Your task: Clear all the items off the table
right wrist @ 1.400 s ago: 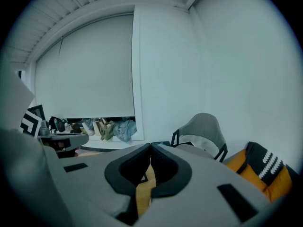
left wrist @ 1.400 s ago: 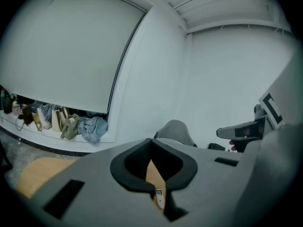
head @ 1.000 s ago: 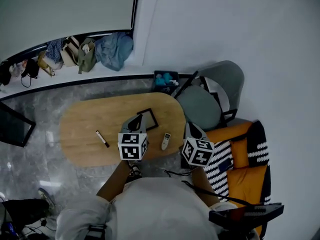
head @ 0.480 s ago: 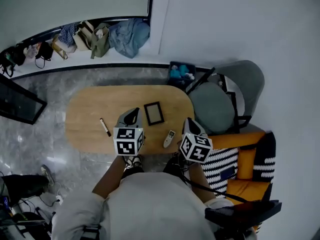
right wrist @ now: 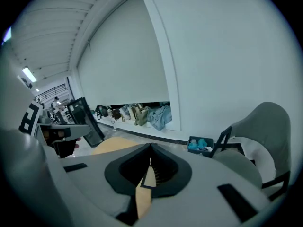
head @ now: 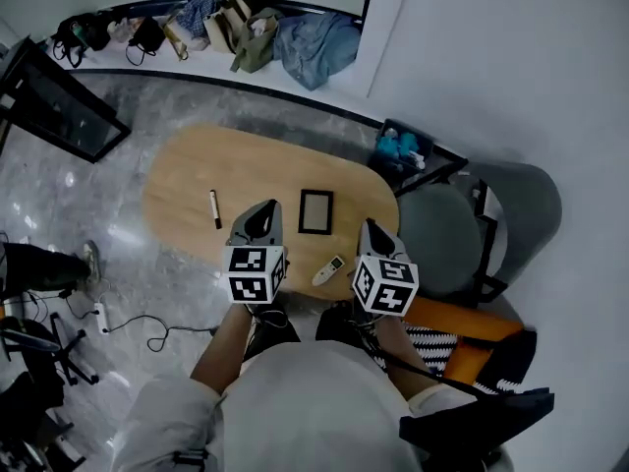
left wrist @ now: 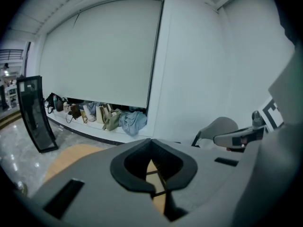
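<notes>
An oval wooden table (head: 197, 175) carries three things. A dark pen (head: 213, 208) lies at the left, a flat black-framed rectangle (head: 315, 211) in the middle, and a white remote (head: 328, 269) near the front edge. My left gripper (head: 265, 208) hovers over the table between the pen and the rectangle, shut and empty. In the left gripper view its jaws meet at the left gripper's tip (left wrist: 151, 141). My right gripper (head: 371, 227) hangs over the table's right end, just right of the remote, jaws together with nothing in them. The right gripper (right wrist: 150, 145) looks the same in its own view.
A grey chair (head: 442, 239) stands against the table's right end, with a dark crate of teal things (head: 401, 148) behind it. Bags and clothes (head: 246, 23) line the wall ledge. A black panel (head: 64, 106) leans at the far left. Orange and striped cushions (head: 462, 327) lie at the right, cables (head: 128, 323) on the floor.
Both grippers have tipped downward and come lower over the table's near side, the right one further. The head view has swung. Pen, rectangle and remote lie where they were.
</notes>
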Tool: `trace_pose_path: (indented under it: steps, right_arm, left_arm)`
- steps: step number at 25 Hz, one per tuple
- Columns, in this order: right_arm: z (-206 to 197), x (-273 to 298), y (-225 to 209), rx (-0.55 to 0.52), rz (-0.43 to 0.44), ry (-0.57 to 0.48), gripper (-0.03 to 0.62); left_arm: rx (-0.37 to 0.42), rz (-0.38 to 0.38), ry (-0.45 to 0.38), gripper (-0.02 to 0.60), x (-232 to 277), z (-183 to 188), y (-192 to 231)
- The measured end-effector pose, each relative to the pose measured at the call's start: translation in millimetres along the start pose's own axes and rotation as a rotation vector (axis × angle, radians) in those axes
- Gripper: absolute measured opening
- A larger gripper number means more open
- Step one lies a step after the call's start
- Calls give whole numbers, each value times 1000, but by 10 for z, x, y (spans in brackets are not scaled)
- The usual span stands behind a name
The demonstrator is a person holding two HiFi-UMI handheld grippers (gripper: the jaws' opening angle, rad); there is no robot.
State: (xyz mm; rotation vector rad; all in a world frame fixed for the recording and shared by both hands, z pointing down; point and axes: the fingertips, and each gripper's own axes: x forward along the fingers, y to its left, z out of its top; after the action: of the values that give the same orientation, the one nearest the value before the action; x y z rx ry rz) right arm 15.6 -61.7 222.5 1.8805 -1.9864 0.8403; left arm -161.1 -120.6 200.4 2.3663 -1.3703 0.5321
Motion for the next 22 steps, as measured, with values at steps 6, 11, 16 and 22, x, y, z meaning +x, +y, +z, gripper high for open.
trace_pose_path:
  steps: [6, 11, 16, 22]
  right_arm:
    - [-270, 174, 92, -43, 48, 55, 25]
    - [-410, 222, 115, -34, 37, 88, 25]
    - [-466, 271, 318, -27, 40, 95, 25]
    - [-827, 616, 554, -14, 65, 143, 25]
  left_arm:
    - [-94, 91, 38, 8, -116, -503, 239]
    - [-111, 104, 80, 8, -262, -783, 327]
    - [-135, 92, 83, 8, -280, -809, 489]
    - [-95, 104, 138, 8, -132, -1201, 706]
